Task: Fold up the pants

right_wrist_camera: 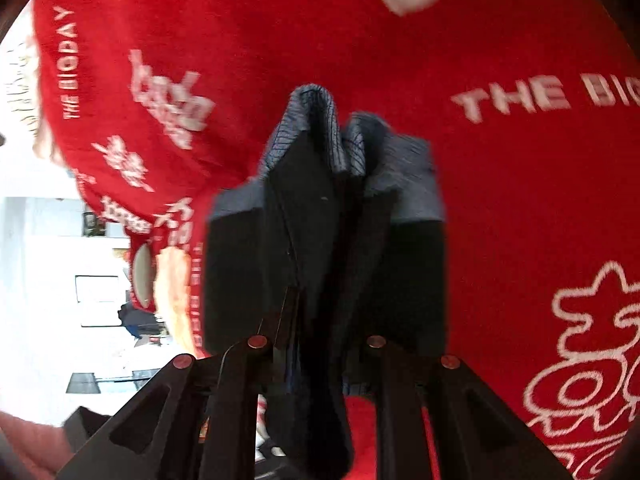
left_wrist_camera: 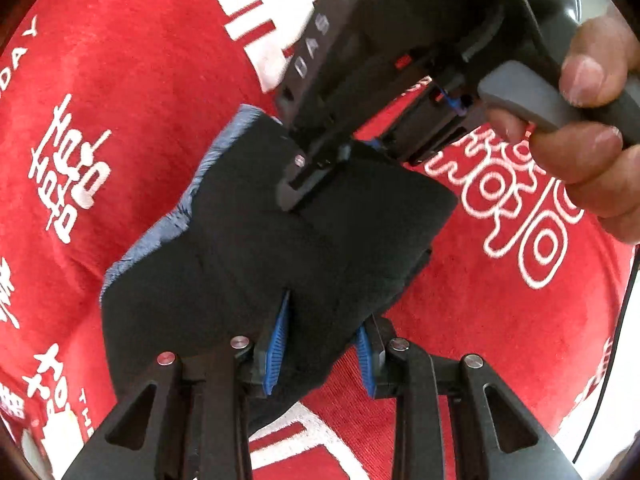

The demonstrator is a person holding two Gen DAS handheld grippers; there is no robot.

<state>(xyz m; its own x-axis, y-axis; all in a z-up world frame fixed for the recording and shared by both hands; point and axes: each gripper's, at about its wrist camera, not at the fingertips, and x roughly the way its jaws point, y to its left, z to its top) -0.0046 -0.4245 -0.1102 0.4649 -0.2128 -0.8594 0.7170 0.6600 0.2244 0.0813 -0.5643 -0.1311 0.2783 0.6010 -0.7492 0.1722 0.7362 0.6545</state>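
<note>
The pants (left_wrist_camera: pixel 256 264), dark with a blue-grey ribbed band along 1 edge, hung in a bunched, partly folded bundle above a red cloth (left_wrist_camera: pixel 120 100) printed with white lettering and outlined figures. That cloth covered the surface beneath; what lay under it could not be told.

In the left wrist view, the left claw (left_wrist_camera: pixel 320 356) was clamped on the near edge of the pants, its 2 blue pads (left_wrist_camera: pixel 276 348) pressing dark fabric from either side. Beyond the bundle, the right claw (left_wrist_camera: pixel 320 176) came in from the upper right, its tip buried in the far edge of the same garment. A hand (left_wrist_camera: pixel 592 120) gripped that tool's grey handle at the right border of the view.

In the right wrist view, which was blurred, the right claw (right_wrist_camera: pixel 316 344) stood nearly together, with folds of the pants (right_wrist_camera: pixel 320 220) pinched between its fingers and the ribbed band (right_wrist_camera: pixel 320 128) rising in pleats beyond them. Part of the fabric drooped below the claw toward the camera. A bright room showed past the cloth's left edge.
</note>
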